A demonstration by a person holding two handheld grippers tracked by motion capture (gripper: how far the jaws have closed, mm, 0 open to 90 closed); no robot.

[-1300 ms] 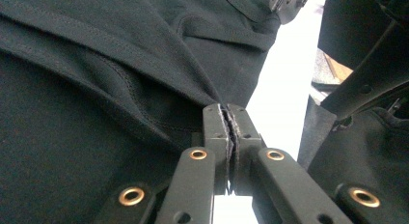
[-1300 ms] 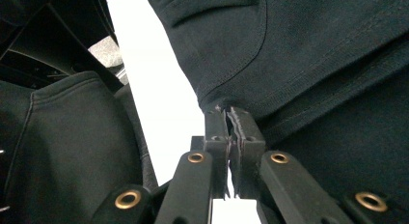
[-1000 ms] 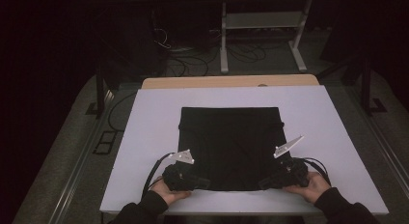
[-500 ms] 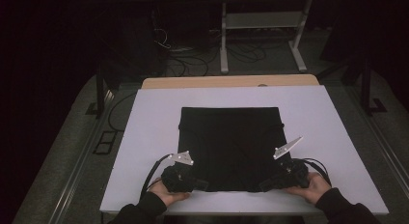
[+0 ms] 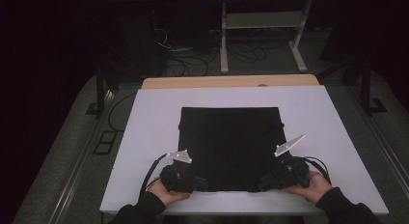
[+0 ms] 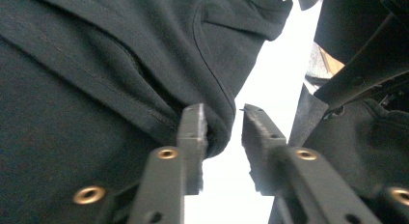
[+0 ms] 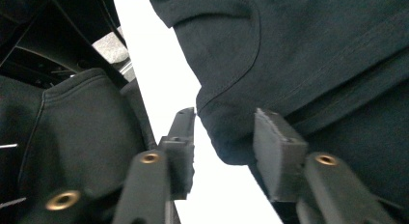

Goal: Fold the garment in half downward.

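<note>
Both jaws just opened, letting the folded black garment [image 5: 230, 147] settle flat: left gripper [image 5: 195, 181] and right gripper [image 5: 264, 183] sit at its near corners (fabric loose between them).

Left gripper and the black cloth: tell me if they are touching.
Touching. In the left gripper view, the left gripper has just been opening, yet one finger rests against the black cloth's folded edge; the other stands clear.

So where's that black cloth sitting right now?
In the high view the black cloth lies flat in the middle of the white table, its near edge between the left tool and the right tool.
</note>
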